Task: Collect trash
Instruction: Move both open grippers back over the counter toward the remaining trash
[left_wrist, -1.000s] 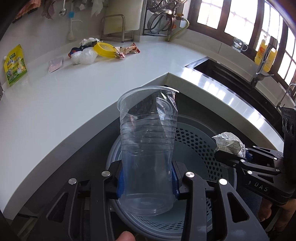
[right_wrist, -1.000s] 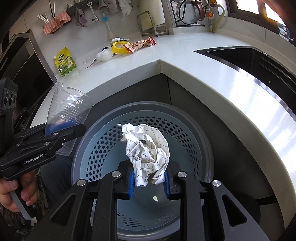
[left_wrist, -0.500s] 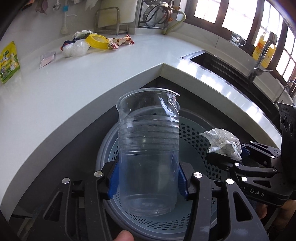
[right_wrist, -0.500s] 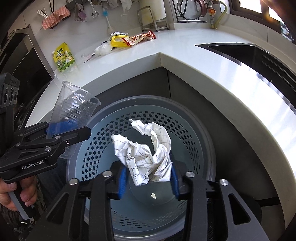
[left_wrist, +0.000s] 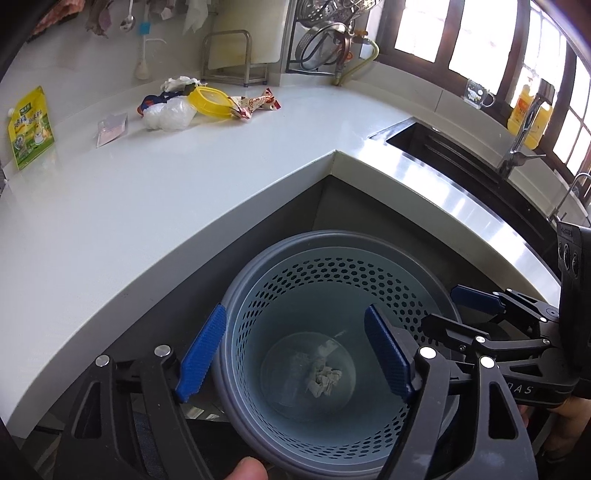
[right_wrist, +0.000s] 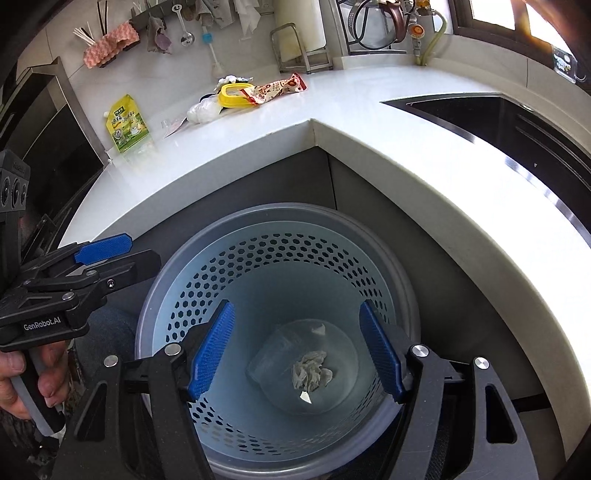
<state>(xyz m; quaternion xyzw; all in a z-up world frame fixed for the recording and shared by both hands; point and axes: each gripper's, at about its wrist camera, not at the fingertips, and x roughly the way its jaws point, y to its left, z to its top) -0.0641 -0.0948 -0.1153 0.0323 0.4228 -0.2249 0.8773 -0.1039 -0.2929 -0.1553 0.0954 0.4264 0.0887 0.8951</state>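
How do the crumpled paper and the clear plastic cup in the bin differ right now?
The crumpled paper is opaque, whitish and balled into creases; the clear plastic cup is see-through and smooth, so it is hard to pick out against the bin floor. The paper is compact; the cup's outline spreads wider and seems to lie on its side. Both rest at the bottom of the perforated bin, free of either gripper.
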